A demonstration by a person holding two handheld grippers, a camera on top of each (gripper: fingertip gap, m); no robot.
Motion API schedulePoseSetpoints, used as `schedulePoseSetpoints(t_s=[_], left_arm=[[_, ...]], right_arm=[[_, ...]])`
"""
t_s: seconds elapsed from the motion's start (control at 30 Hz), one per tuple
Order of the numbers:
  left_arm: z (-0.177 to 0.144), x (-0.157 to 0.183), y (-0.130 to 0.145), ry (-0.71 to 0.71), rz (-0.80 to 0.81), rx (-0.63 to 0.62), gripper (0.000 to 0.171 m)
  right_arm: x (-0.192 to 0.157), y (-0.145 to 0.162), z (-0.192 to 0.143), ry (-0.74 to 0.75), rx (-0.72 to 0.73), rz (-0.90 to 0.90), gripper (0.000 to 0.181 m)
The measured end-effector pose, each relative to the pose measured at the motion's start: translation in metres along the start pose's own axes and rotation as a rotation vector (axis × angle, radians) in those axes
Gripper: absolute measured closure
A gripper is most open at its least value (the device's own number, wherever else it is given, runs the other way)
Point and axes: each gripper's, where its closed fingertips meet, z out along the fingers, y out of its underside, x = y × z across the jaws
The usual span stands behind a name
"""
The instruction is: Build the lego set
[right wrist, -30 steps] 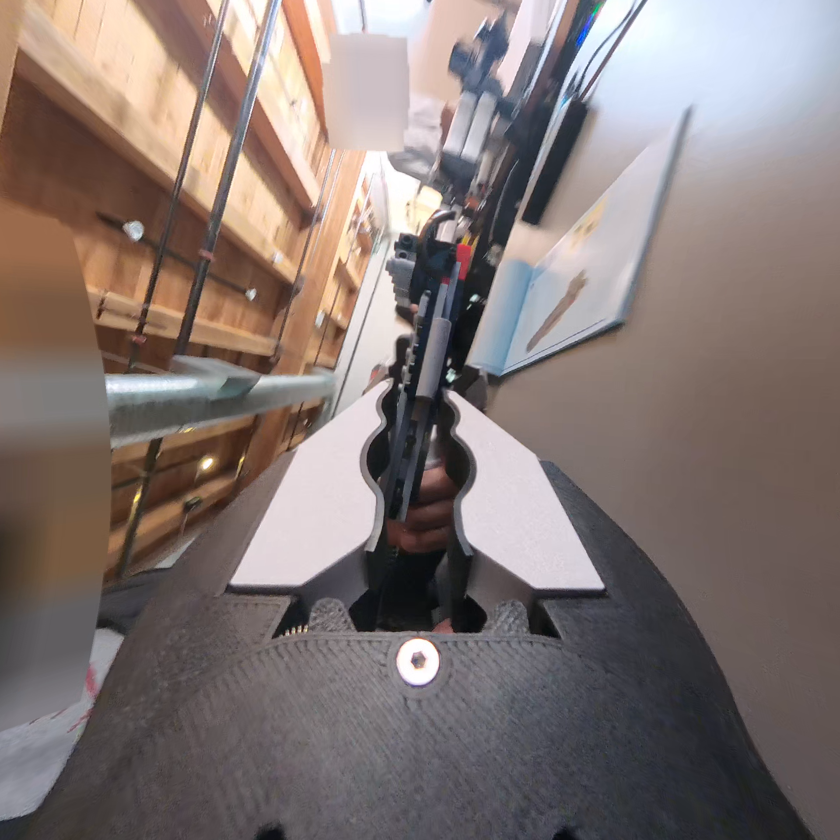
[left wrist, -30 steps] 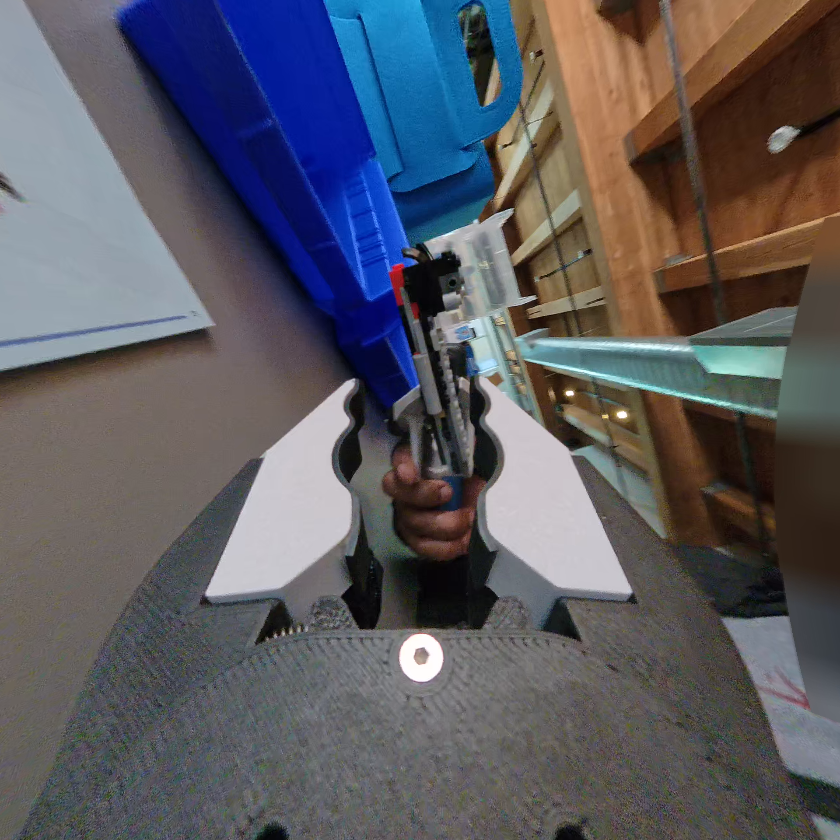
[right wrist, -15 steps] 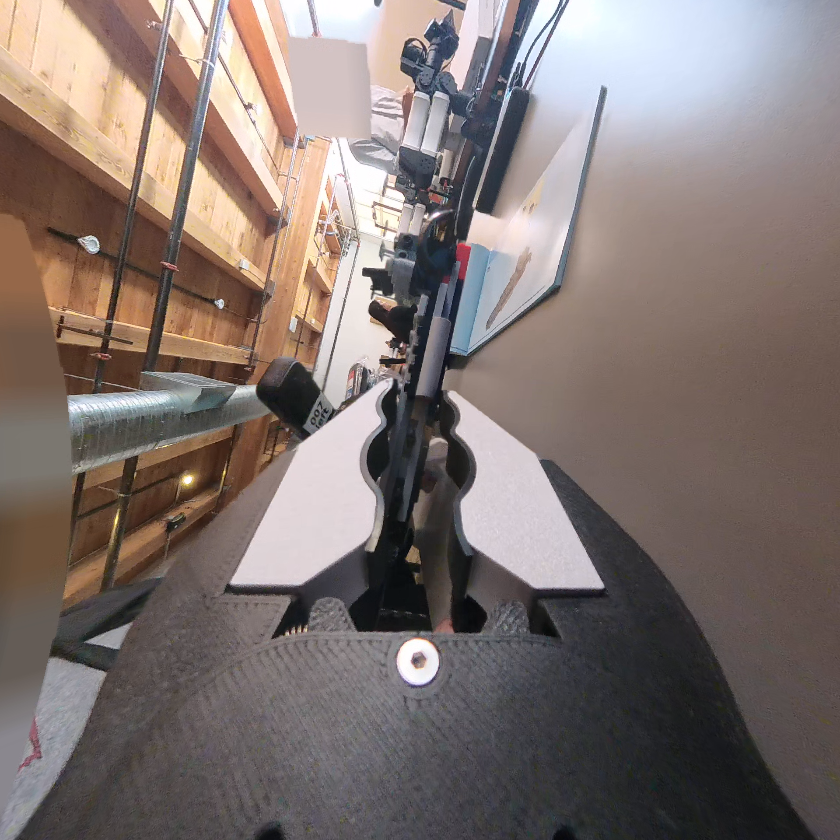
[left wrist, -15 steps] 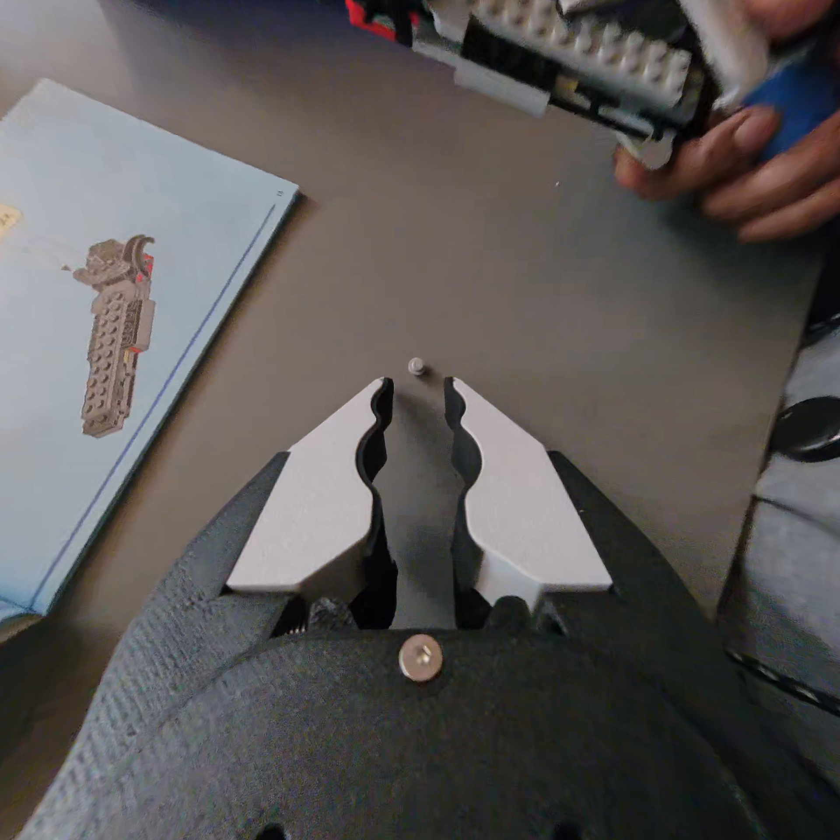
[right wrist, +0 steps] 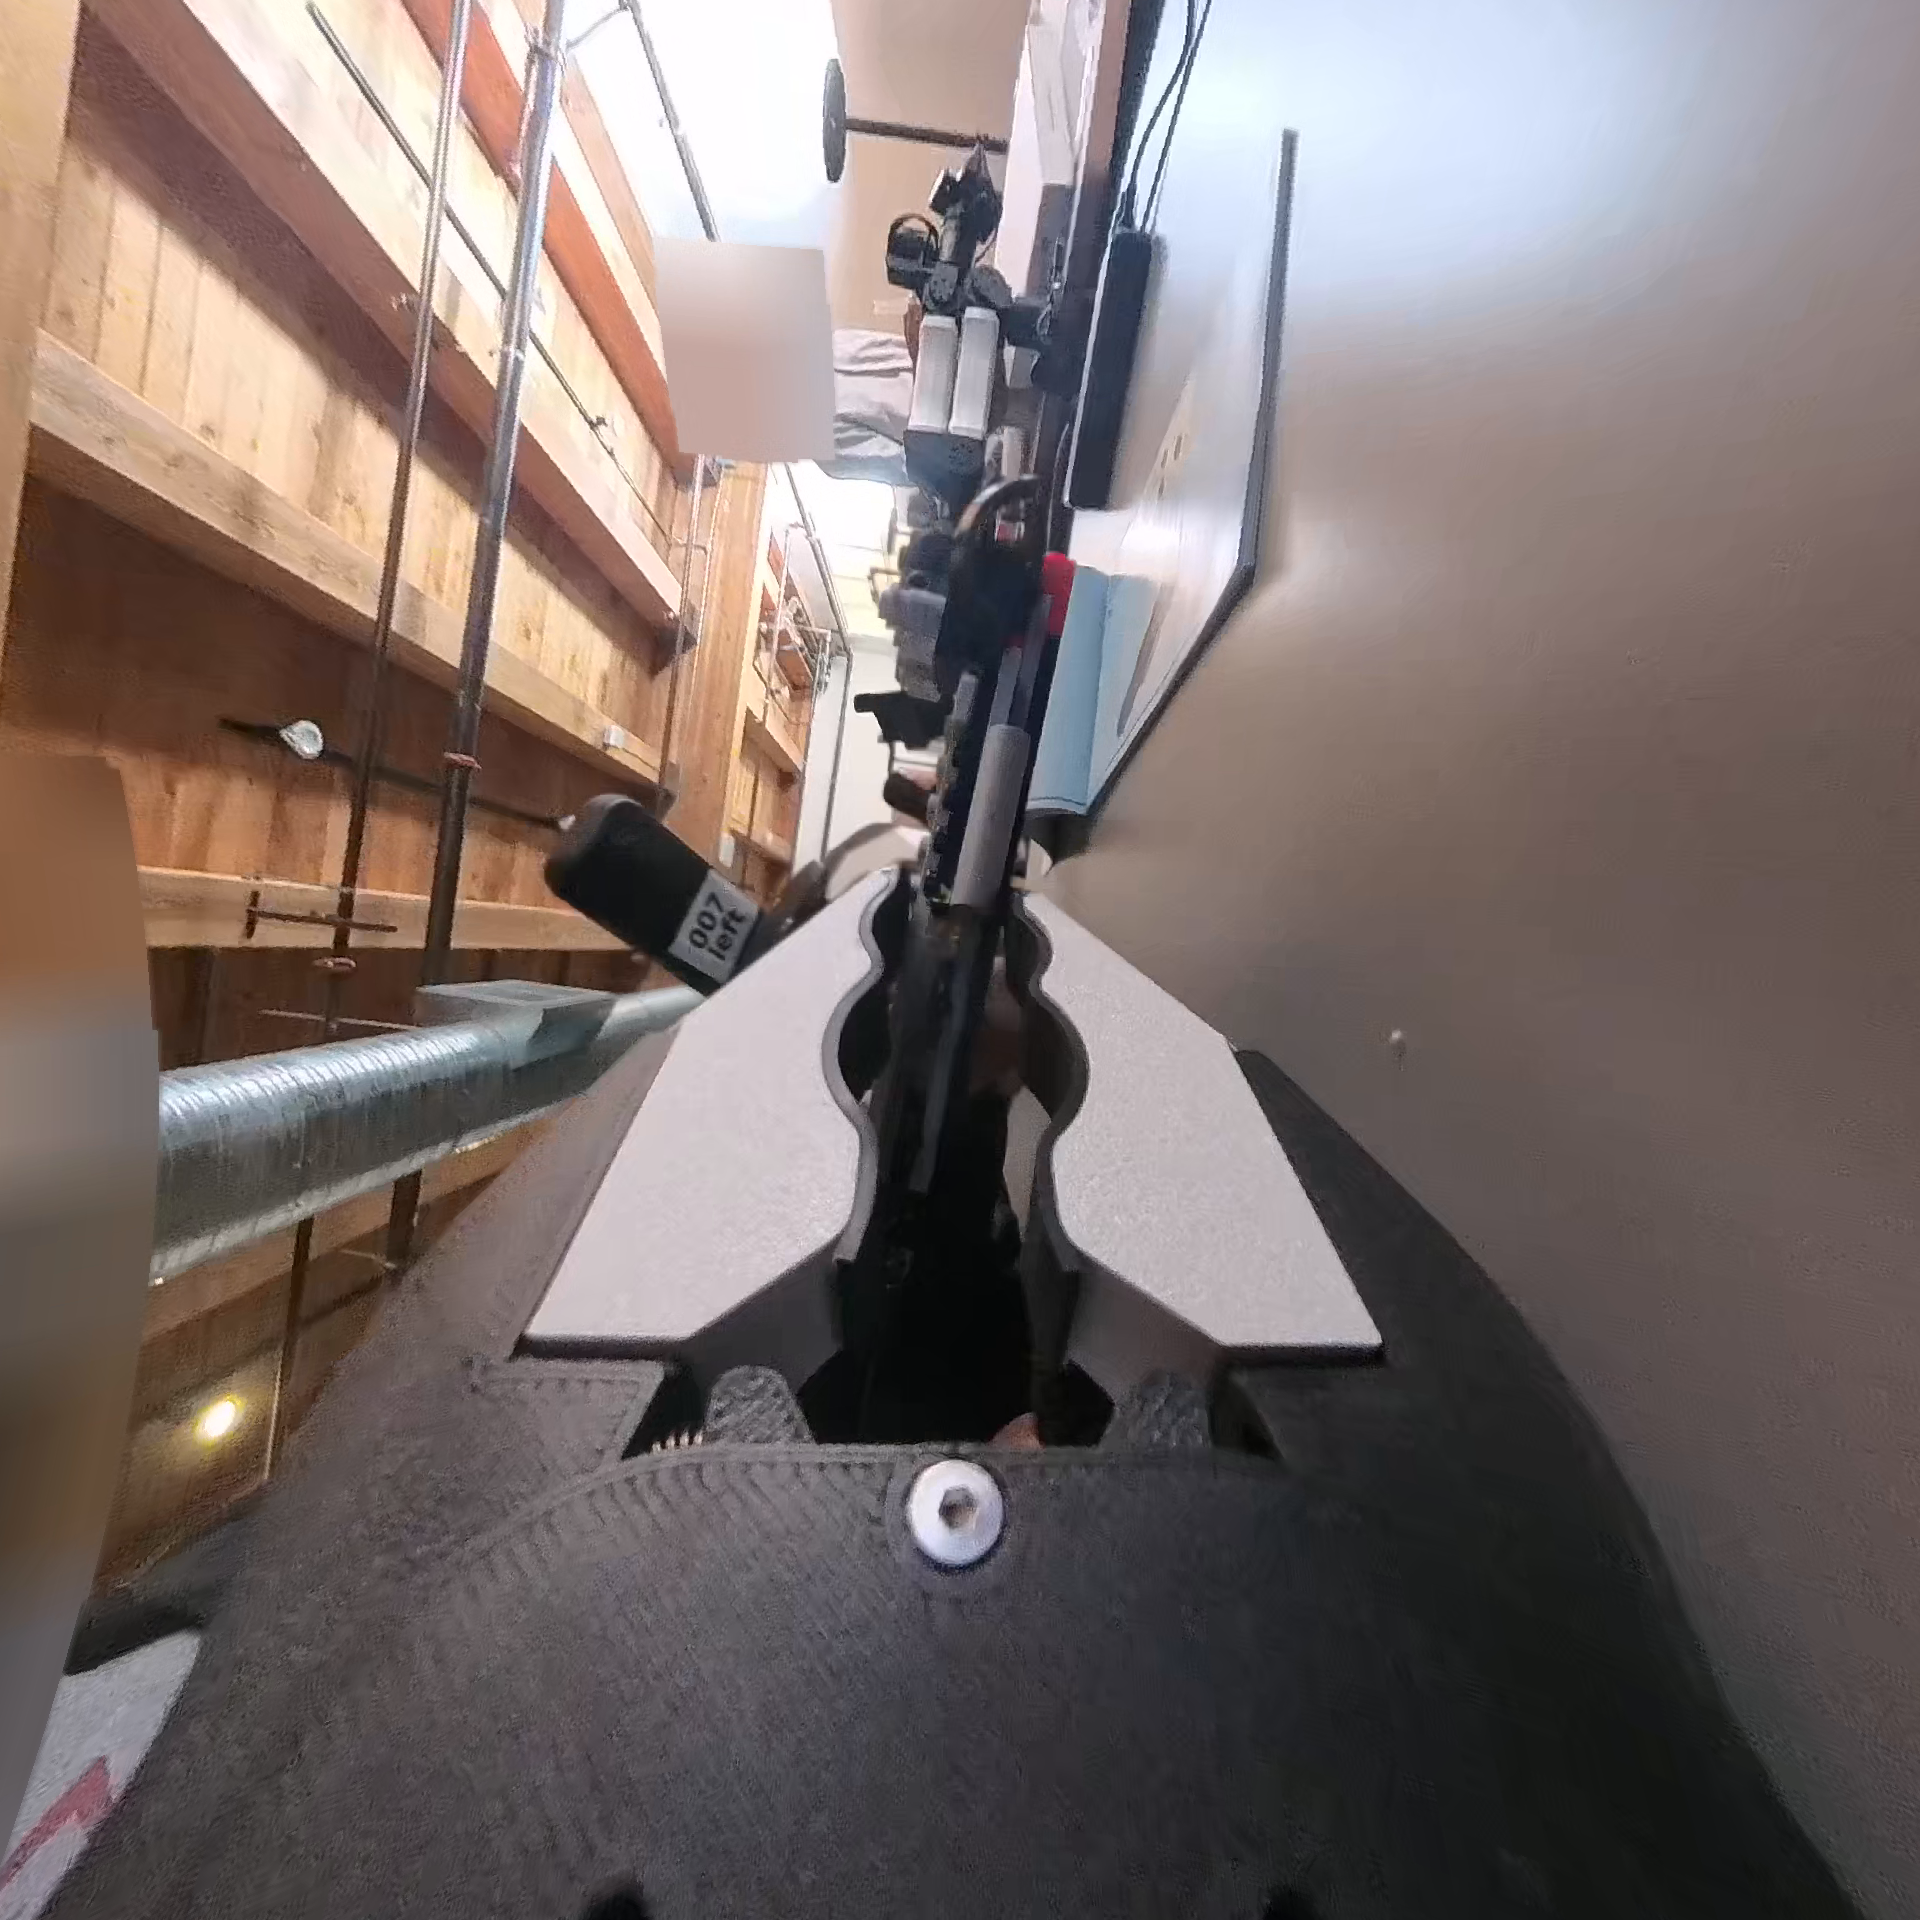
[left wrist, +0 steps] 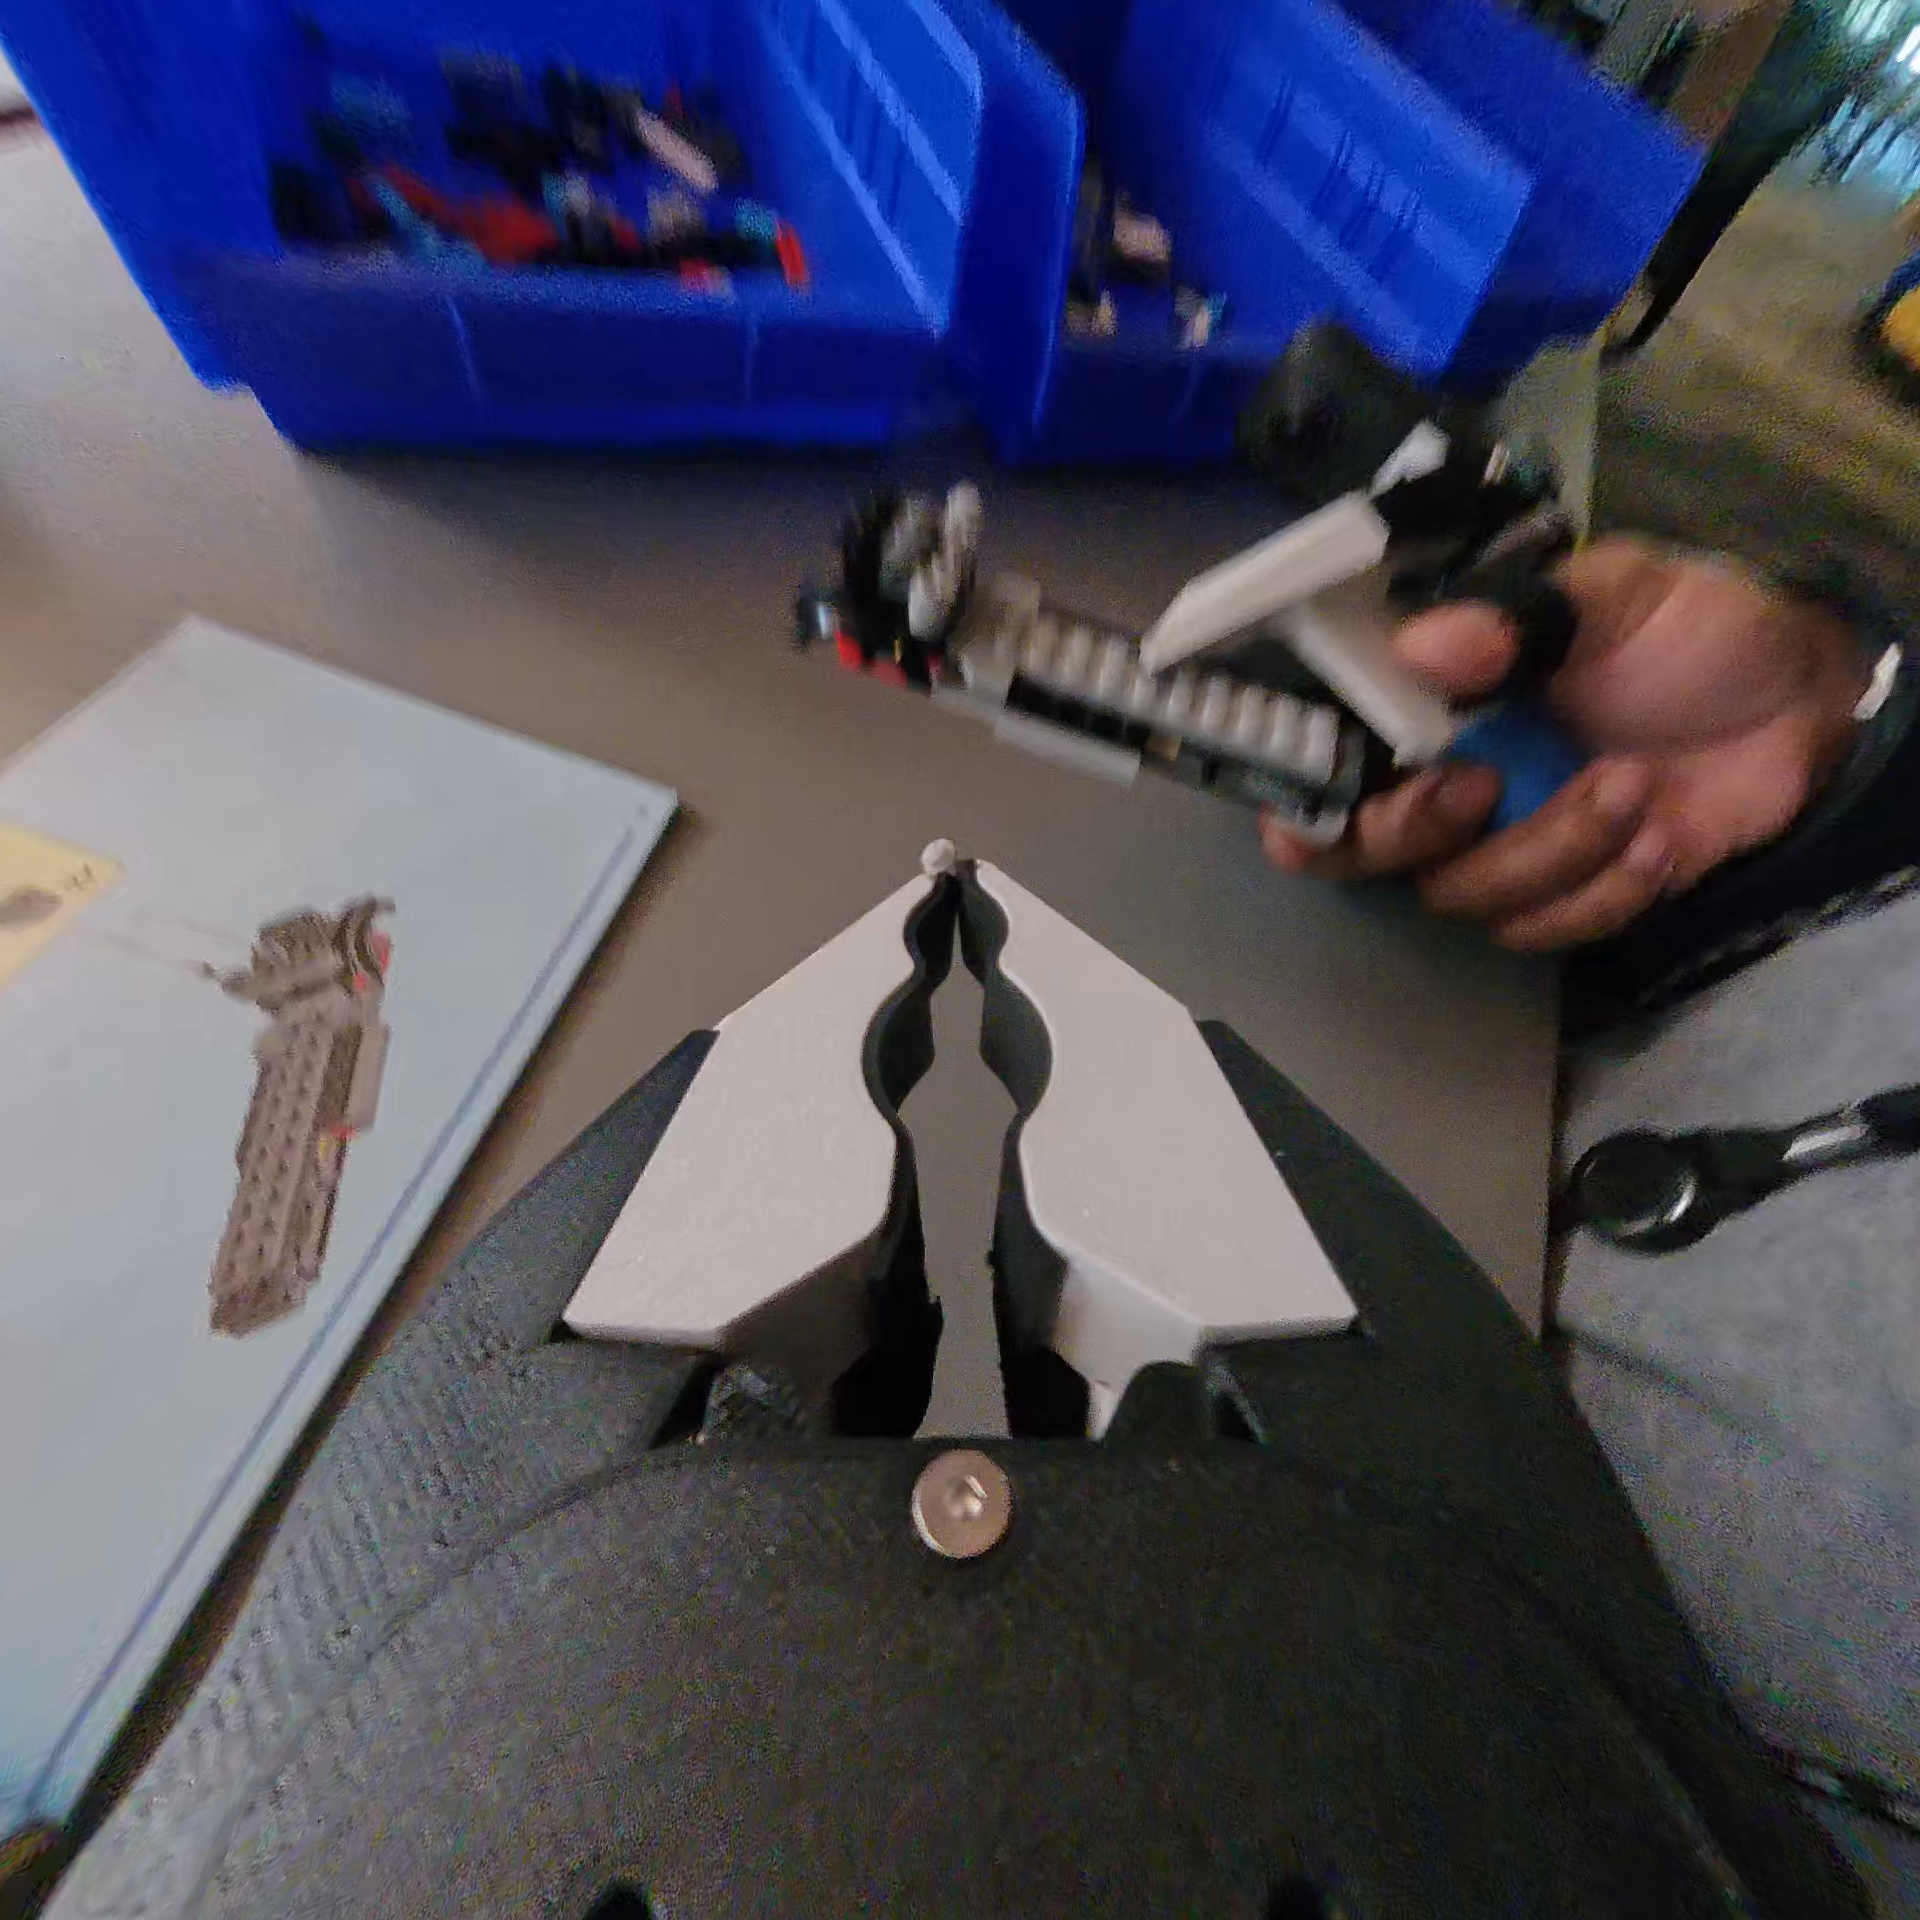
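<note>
Pinching the tiny grey stud [left wrist: 938, 855] off the bench [left wrist: 644, 582] with my left jaws nearly together at their tips, I judge it light, hard and slippery; my right jaws stay clamped on the long, rigid lego assembly [right wrist: 987, 790], its joints fragile.

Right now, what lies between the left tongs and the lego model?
Left wrist view: only bare grey table between the left tongs, pinching a small grey stud, and the lego model.

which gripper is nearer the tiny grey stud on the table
Left. The left gripper has its tips at the stud; the right gripper is farther off, clamping the lego model.
</note>
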Motion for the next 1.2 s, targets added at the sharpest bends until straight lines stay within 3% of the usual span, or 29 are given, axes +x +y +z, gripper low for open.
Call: schedulePoseSetpoints(t_s=[0.17,0.3,0.5,0.7,0.9,1.2], left_arm=[[0.007,0.002,-0.043,0.003,0.041,0.068,0.171],[0.021,-0.010,-0.036,-0.028,0.039,-0.001,0.170],[0.045,-0.017,-0.022,0.004,-0.094,-0.044,0.153],[0.089,-0.027,-0.033,-0.030,-0.072,-0.094,0.138],[0.121,-0.032,-0.023,-0.061,0.129,-0.241,0.146],[0.133,-0.040,-0.015,-0.106,0.190,-0.293,0.160]], right_arm=[[0.000,0.004,0.000,-0.008,0.043,0.026,0.163],[0.000,-0.001,-0.009,0.009,0.073,-0.003,0.163],[0.006,-0.029,-0.048,0.088,0.145,-0.078,0.163],[0.007,-0.046,-0.077,0.109,0.190,-0.104,0.163],[0.004,-0.046,-0.078,0.064,0.174,-0.077,0.163],[0.004,-0.044,-0.074,0.048,0.147,-0.067,0.163]])
